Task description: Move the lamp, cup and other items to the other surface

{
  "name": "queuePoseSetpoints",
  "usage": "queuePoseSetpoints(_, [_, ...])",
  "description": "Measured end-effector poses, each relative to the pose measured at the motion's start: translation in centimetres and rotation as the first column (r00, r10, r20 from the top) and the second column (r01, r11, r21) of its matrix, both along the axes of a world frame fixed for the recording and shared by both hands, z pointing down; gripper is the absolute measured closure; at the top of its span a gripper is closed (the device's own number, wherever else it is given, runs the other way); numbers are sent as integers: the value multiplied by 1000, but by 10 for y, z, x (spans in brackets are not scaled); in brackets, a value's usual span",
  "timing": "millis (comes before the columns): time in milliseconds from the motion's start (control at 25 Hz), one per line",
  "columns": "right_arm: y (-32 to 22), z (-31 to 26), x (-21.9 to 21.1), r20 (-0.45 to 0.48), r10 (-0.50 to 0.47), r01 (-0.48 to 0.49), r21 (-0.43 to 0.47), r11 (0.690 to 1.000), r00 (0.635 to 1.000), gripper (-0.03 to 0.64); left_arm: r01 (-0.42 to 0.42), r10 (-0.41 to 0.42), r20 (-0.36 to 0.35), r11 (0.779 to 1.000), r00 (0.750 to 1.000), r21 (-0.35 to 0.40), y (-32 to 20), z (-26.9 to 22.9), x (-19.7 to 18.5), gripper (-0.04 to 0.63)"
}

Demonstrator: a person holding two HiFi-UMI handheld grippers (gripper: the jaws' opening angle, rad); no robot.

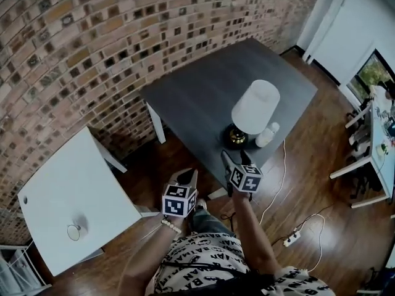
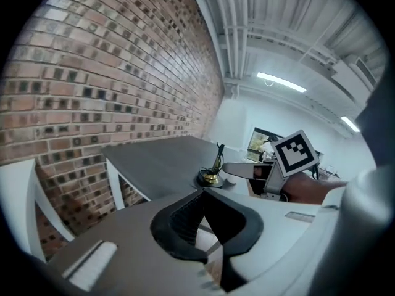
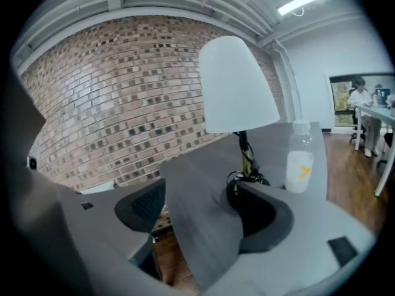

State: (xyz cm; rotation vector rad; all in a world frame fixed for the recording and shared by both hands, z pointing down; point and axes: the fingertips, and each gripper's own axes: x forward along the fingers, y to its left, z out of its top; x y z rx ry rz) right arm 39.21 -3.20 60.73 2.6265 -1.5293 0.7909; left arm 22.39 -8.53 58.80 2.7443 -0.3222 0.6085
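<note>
the only marking to read is a yellow mark on the clear bottle [image 3: 300, 168], with no words legible. it stands just beside the white-shaded lamp [image 1: 253, 111] on the dark grey table [image 1: 203, 91], by a brick wall over wood flooring. the right gripper [image 1: 236, 158] is wide and empty and the left gripper [image 1: 185, 176] is closed on nothing, both short of that table, with a white table [image 1: 74, 184] to the left.

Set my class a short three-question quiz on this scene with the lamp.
1. True or false: the white-shaded lamp with a brass base stands on the dark grey rectangular table.
2. What stands right beside the lamp? A) small translucent white plastic bottle B) red ceramic mug C) hardback book
3. Fill in: the jaws of the right gripper are ____.
Key: 1 true; 2 A; 3 open.
</note>
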Motion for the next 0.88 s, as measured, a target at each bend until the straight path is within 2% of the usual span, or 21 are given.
queuePoseSetpoints(120, [1, 5, 31, -25, 54, -54, -5, 999, 998, 266, -76, 76, 5, 997, 997, 10, 7, 1, 35, 594])
queuePoseSetpoints(160, [0, 7, 42, -35, 67, -68, -4, 998, 997, 298, -90, 90, 6, 996, 996, 10, 8, 1, 44, 594])
queuePoseSetpoints(400, [-13, 22, 93, -49, 102, -102, 4, 995, 994, 299, -159, 158, 39, 987, 987, 14, 9, 12, 86, 594])
queuePoseSetpoints(600, [-25, 36, 116, -39, 113, -114, -33, 993, 993, 319, -176, 175, 54, 984, 983, 12, -1, 19, 112, 594])
queuePoseSetpoints(880, [-41, 36, 144, -87, 138, -139, -4, 990, 987, 297, -195, 193, 68, 981, 979, 14, -8, 27, 135, 594])
